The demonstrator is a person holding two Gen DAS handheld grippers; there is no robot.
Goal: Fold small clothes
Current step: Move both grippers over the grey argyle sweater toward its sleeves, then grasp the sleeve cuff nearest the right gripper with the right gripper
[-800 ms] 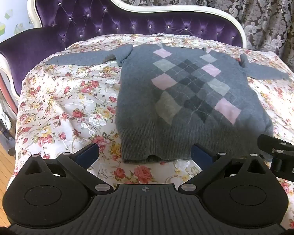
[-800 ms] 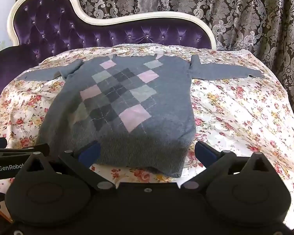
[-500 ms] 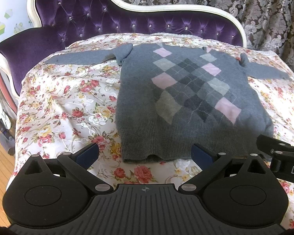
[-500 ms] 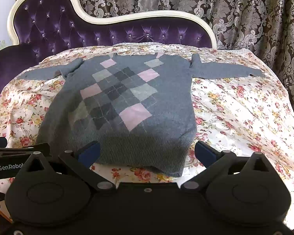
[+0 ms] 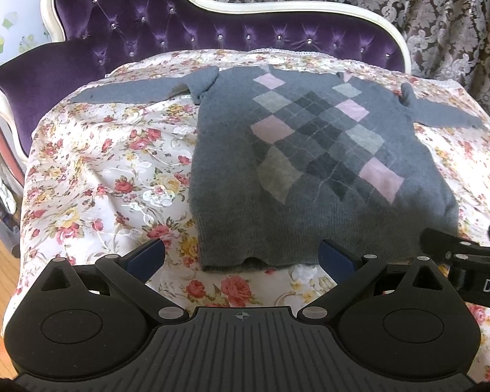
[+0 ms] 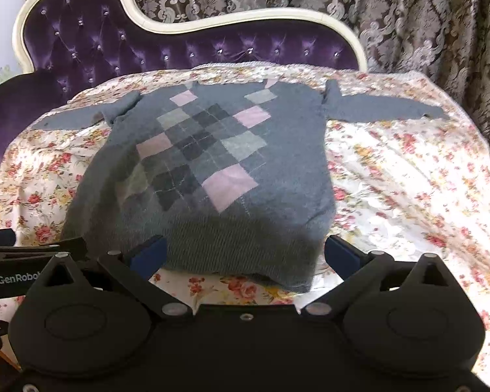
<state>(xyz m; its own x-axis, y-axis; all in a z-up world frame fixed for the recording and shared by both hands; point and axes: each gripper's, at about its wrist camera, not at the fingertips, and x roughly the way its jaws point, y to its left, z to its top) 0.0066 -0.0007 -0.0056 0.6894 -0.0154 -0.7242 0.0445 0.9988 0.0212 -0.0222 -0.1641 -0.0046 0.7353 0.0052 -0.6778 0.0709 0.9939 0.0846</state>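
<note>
Over the sweater (image 5: 310,170), both claws hover unchanged, spread wide.

I see a small grey sweater (image 5: 310,150) lying flat and face up, its front a diamond pattern of pink, pale grey and charcoal. Both sleeves stretch straight out to the sides. The ribbed hem (image 6: 232,254) is nearest me, the neckline farthest; the hem's right corner appears slightly lifted, though shadow obscures it.
</note>
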